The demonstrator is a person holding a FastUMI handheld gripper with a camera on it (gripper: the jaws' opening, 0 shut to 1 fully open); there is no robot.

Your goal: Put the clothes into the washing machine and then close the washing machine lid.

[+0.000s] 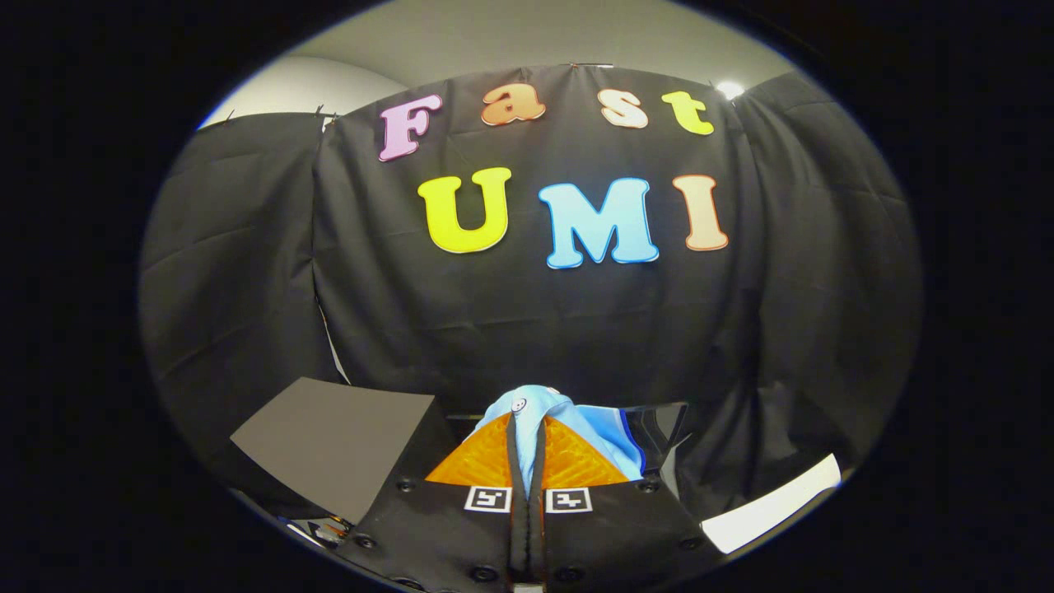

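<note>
My gripper (527,428) is shut on a light blue garment (589,428) with a small white button near its top fold. The cloth is pinched between the two fingers and bunches up over the fingertips, spilling to the right of them. The gripper is held high, facing the black cloth wall. A dark flat panel (338,441), likely the raised washing machine lid, stands just left of the fingers. A dark glossy edge (663,428) shows just right of the garment.
Black cloth wall (527,329) hangs straight ahead, close behind the garment. A white surface edge (774,506) lies low to the right. A pale ceiling (535,41) shows above the cloth.
</note>
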